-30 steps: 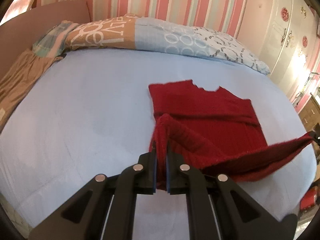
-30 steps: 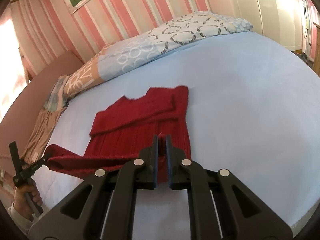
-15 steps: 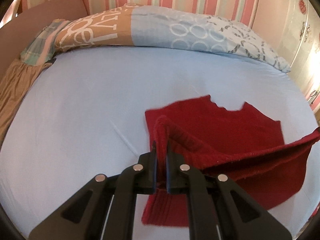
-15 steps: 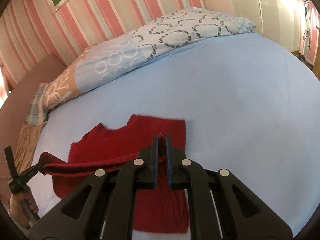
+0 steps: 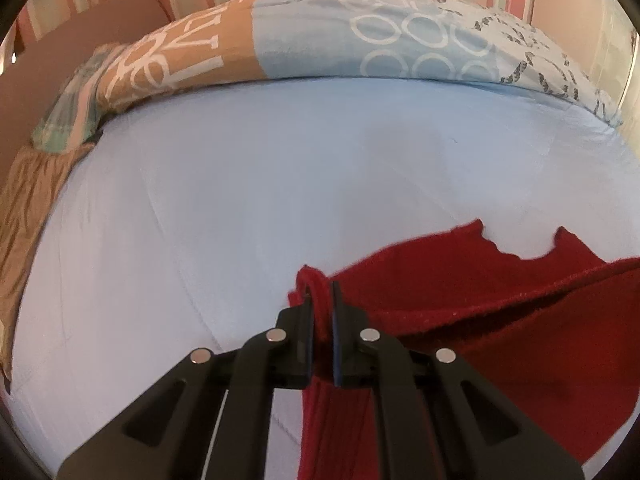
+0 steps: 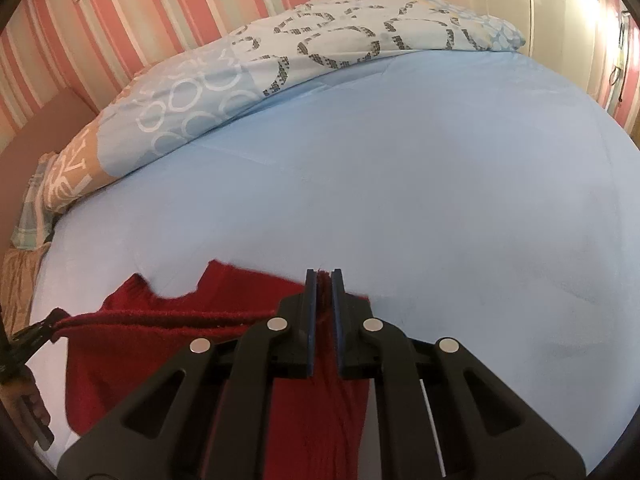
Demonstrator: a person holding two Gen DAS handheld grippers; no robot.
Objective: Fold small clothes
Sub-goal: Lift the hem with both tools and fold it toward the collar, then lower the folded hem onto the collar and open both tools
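Observation:
A red knitted sweater [image 5: 500, 320] lies on the light blue bed sheet [image 5: 280, 184]. Its lower hem is lifted and stretched taut between my two grippers, over the upper part that lies flat. My left gripper [image 5: 320, 292] is shut on the hem's left corner. My right gripper [image 6: 324, 280] is shut on the hem's right corner. The sweater [image 6: 140, 344] fills the lower left of the right wrist view, where the left gripper [image 6: 32, 336] shows at the far left edge. The neckline end reaches just past my fingertips.
A patterned blue, white and tan duvet [image 5: 360, 40] lies rolled along the far side of the bed, also seen in the right wrist view [image 6: 320, 36]. A brown cloth [image 5: 28, 216] hangs at the left bed edge. Pink striped wall [image 6: 120, 28] stands behind.
Both grippers have carried the held hem forward over the sweater toward the neckline. More of the sweater is now covered and the grippers sit lower and nearer the sheet.

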